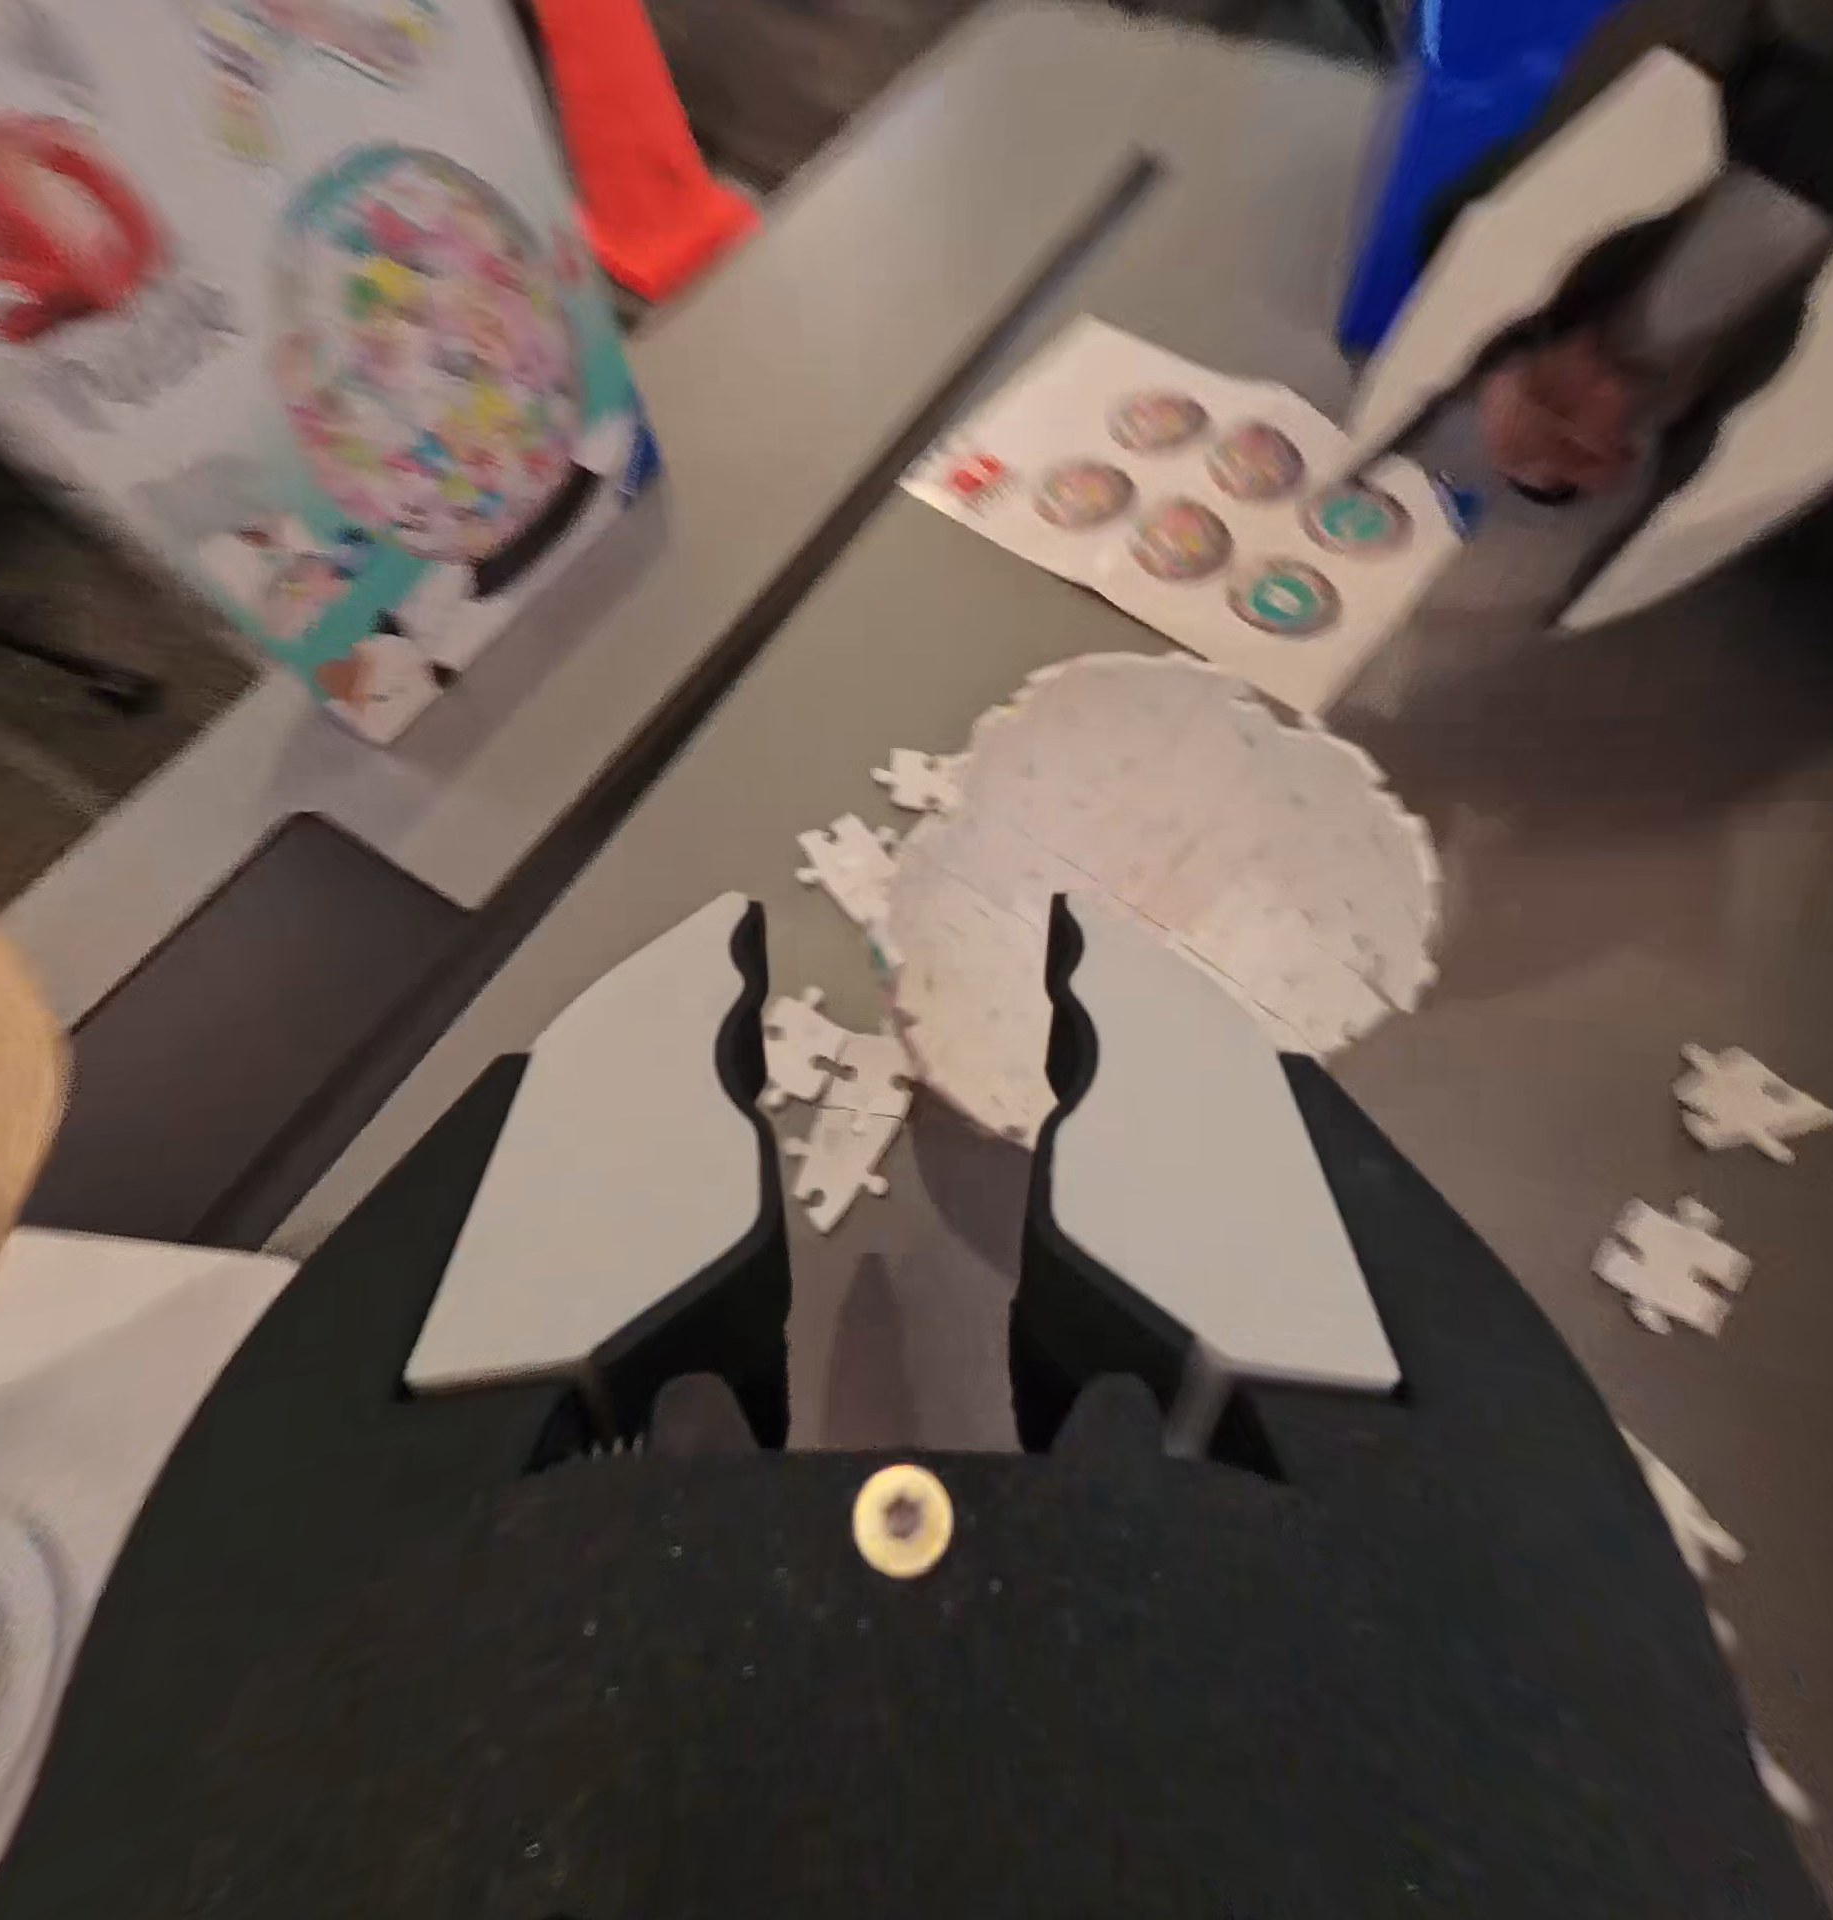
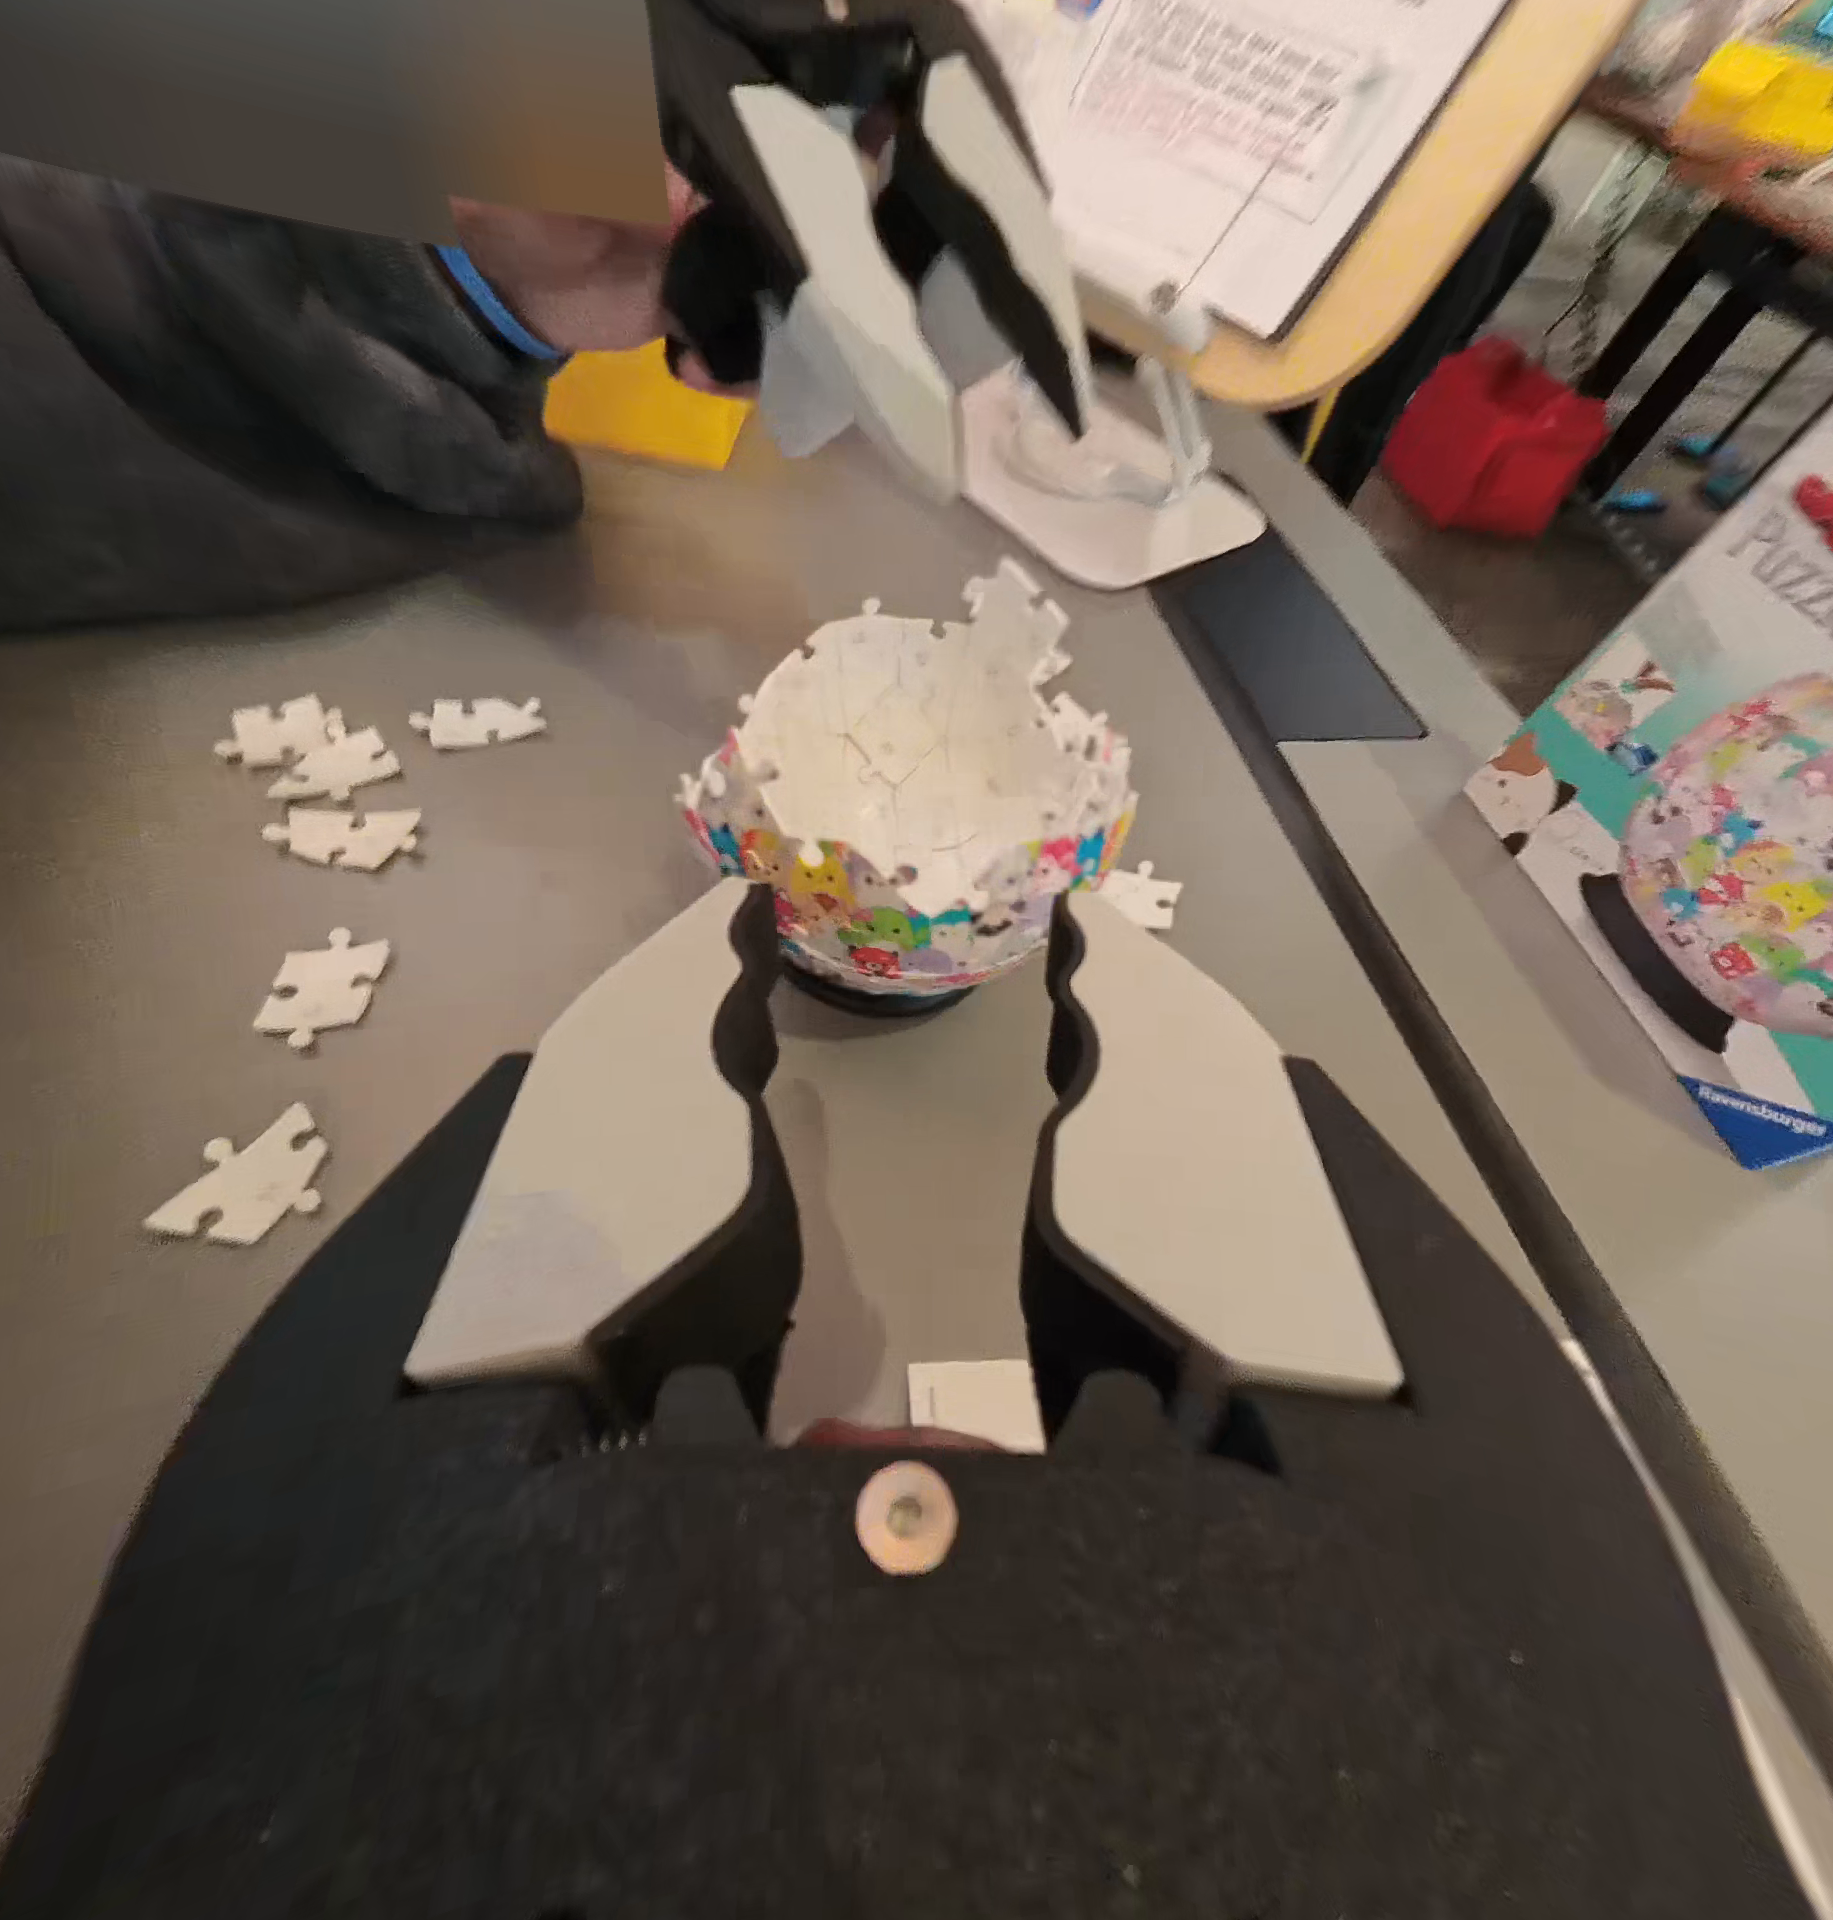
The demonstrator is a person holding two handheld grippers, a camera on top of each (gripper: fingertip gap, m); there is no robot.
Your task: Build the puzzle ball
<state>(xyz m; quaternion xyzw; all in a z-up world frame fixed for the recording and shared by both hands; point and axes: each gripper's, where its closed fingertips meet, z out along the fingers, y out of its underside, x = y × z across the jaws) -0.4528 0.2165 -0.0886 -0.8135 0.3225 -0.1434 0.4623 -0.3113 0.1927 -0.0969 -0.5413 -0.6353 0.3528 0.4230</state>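
A: Right gripper [image 2: 899, 914] hanging spread and empty, just short of the half-built puzzle ball [image 2: 907, 821] sitting on its black stand [image 2: 876, 1000], mid-bench [image 2: 538, 935].

B: Left gripper [image 1: 899, 920] gaping too, hovering over loose pieces [image 1: 839, 1101]. Box [image 2: 1712, 894] lying beyond.

Black gripper [image 2: 901, 914], grey jaws, brass screw [image 2: 905, 1517]

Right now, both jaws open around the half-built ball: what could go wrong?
1. The puzzle ball shell sits unfinished on its small black stand; a push from the right gripper could tip it or pop the seams.
2. One tall rim section sticks up alone and looks easy to snap off.
3. Loose pieces lie white side up, so picking the wrong one seems likely.
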